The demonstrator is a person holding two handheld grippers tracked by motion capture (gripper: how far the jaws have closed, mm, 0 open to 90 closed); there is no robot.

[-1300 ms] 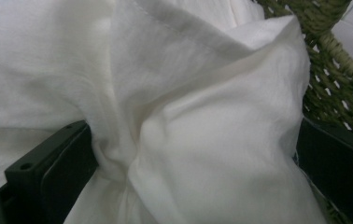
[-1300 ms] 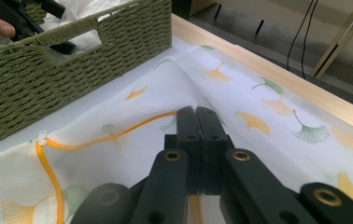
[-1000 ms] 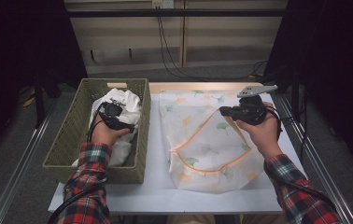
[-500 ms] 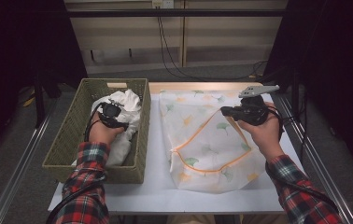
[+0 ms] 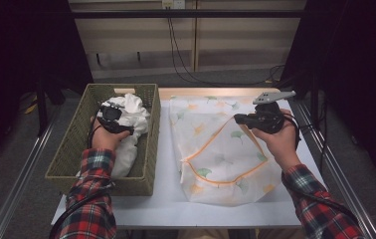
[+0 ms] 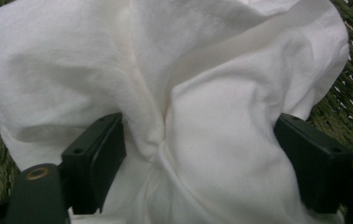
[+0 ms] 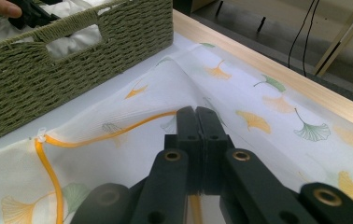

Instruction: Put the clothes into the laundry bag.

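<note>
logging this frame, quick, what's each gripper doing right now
Left gripper: open, jaws either side of the white cloth in the basket.
Right gripper: shut on the laundry bag's orange-trimmed edge.

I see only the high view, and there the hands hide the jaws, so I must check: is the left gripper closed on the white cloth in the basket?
Observer: No. The left gripper view shows the left gripper with jaws wide apart and a bunched fold of the white cloth between them.
Operator: And the right gripper?
Observer: The right gripper has its jaws shut on the orange edge of the leaf-print bag.
Operator: Is that edge lifted?
Observer: It looks so; the fabric rises in a ridge toward the jaws.
</note>
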